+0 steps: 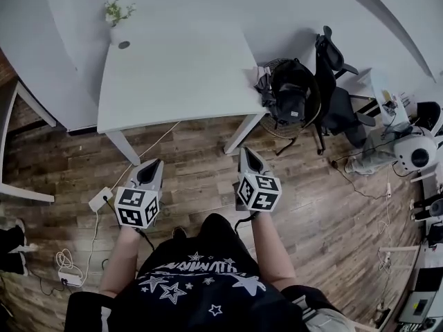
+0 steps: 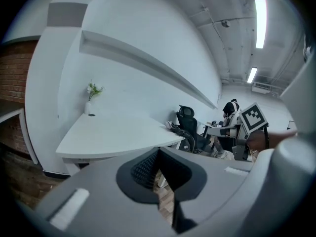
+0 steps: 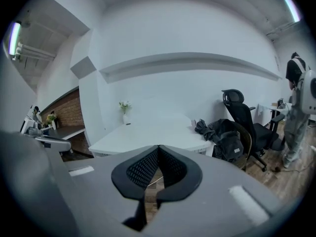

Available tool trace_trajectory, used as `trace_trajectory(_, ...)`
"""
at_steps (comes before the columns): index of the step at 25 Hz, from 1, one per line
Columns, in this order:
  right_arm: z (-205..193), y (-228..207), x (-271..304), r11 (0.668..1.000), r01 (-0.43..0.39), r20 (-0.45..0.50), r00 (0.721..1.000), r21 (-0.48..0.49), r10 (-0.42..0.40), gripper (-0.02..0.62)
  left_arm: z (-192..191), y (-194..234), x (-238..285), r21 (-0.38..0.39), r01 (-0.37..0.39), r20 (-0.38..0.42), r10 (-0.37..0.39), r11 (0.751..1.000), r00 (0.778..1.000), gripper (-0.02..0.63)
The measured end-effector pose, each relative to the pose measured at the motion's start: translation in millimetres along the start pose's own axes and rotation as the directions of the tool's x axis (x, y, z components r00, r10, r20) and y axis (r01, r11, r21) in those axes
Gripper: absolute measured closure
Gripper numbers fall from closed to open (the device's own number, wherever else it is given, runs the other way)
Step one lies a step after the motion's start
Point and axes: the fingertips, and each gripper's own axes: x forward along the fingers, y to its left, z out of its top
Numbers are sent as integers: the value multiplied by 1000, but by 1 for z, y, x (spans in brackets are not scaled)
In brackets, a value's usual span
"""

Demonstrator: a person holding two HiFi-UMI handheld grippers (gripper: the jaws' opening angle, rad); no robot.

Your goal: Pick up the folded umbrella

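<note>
Dark folded umbrella (image 3: 206, 127) lies at the white table's (image 1: 173, 75) right edge, beside the backpack (image 1: 291, 95). I'm on the approach: left gripper (image 1: 150, 168) and right gripper (image 1: 248, 159) both closed, empty, well short. Next, open the right and reach in

A vase (image 1: 119, 28) stands at the bench's (image 1: 173, 75) far left corner, the folded umbrella (image 1: 262, 81) lies at its right edge, and a backpack (image 1: 291, 97) sits just beside that.

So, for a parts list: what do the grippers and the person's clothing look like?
Both the left gripper and right gripper are grey wedges with dark ribbed jaws, each carrying a cube of black-and-white square markers. The person wears a black star-printed shirt.
</note>
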Motion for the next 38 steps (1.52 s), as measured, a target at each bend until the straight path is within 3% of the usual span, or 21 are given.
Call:
trace_trajectory(6,4,-23,36,1000,7,-15,1000,8,-7,578,3,9,24,-1,-24,-7,24,1000,1000,603)
trace_trajectory(12,23,-33,98,998,-61,-12,998,6,61,578,23,40,55,-24,-126,8,127,992,992,603)
trace_trajectory(18,49,-59,152,993,-115,-17,993,20,115,578,47,41,108,-17,-163,-7,163,986,987,603)
trace_trajectory(26,73,-121,190,993,-115,-17,993,35,115,578,72,15,184,1,-147,-28,147,989,989,603)
trace_trajectory(38,105,-221,217,995,-48,19,999,91,46,578,105,-36,284,57,-82,-32,84,995,996,603)
